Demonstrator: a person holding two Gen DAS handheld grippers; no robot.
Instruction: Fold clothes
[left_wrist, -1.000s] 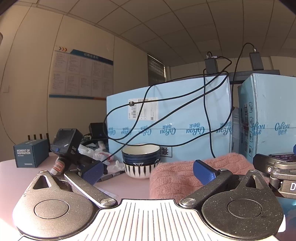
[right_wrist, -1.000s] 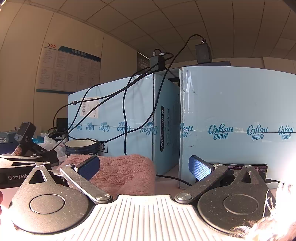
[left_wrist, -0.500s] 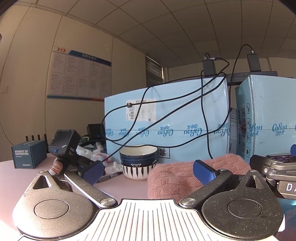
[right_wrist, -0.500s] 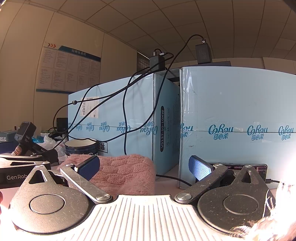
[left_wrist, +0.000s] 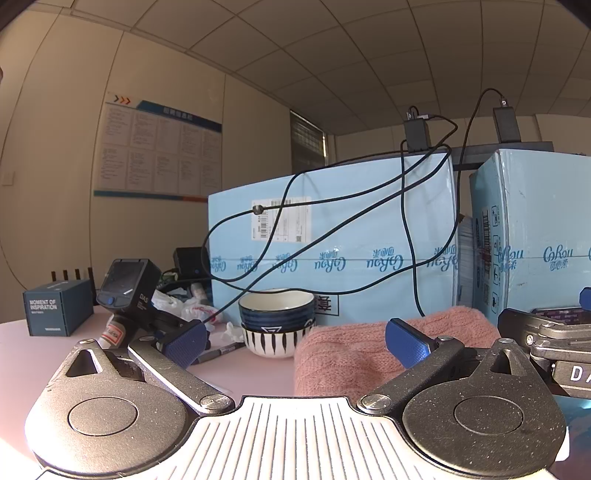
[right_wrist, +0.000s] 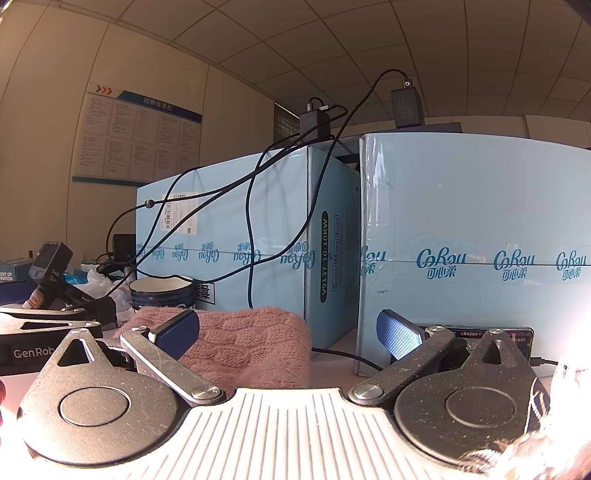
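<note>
A pink knitted garment (left_wrist: 373, 347) lies folded in a thick bundle on the pale table, in front of the blue cartons. My left gripper (left_wrist: 295, 341) stands open low over the table, just short of the bundle, with its right fingertip in front of the cloth and nothing held. In the right wrist view the same pink garment (right_wrist: 251, 343) sits left of centre. My right gripper (right_wrist: 290, 332) is open too, its left fingertip overlapping the bundle's near edge and its right one before a carton. The right gripper's body (left_wrist: 546, 339) shows at the left view's right edge.
Two tall light-blue cartons (left_wrist: 332, 236) (right_wrist: 476, 236) stand close behind, draped with black cables (left_wrist: 406, 206). Two stacked bowls (left_wrist: 277, 321) sit left of the garment, with a black handheld device (left_wrist: 129, 291), a small dark box (left_wrist: 57, 312) and a phone (right_wrist: 491, 334) nearby.
The left wrist view has swung slightly: cartons, bowls and garment have drifted a little left and down in it. The right gripper has stayed still. Both stay open.
</note>
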